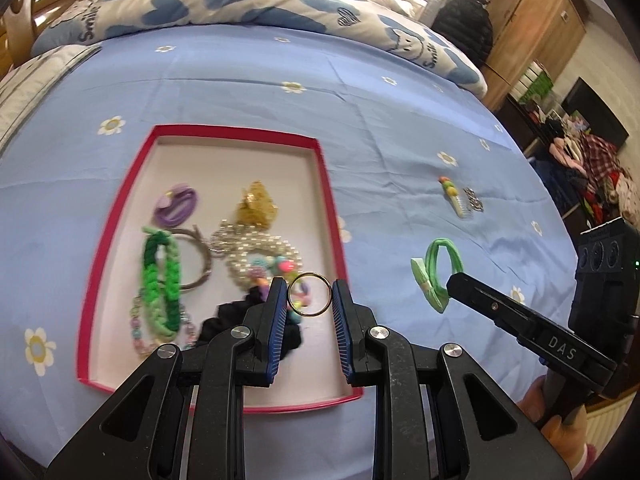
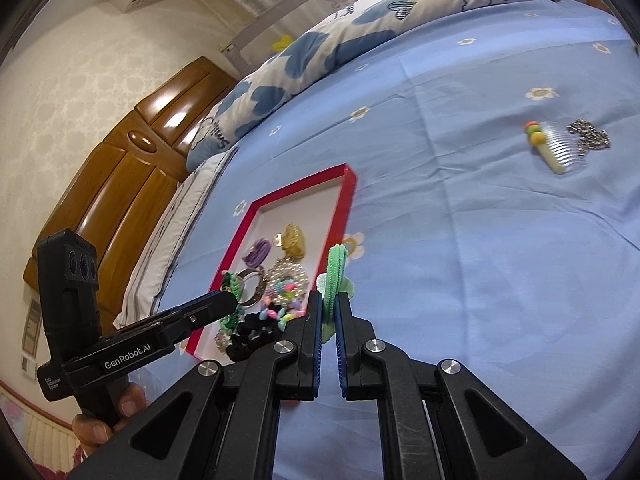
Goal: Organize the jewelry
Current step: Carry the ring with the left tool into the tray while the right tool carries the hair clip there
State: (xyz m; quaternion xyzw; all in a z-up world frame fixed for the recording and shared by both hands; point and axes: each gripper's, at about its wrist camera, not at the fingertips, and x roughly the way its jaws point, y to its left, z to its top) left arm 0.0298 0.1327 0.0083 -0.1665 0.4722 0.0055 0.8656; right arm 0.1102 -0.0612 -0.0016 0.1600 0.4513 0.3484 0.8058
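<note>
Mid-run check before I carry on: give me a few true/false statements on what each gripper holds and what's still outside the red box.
1. The left gripper holds a thin gold ring. True.
2. The right gripper is empty. False: it is shut on a green hair tie.
3. A hair comb lies on the blue bedsheet, outside the red box. True.
4. The red box is empty. False: it holds a pearl bracelet and other pieces.
</note>
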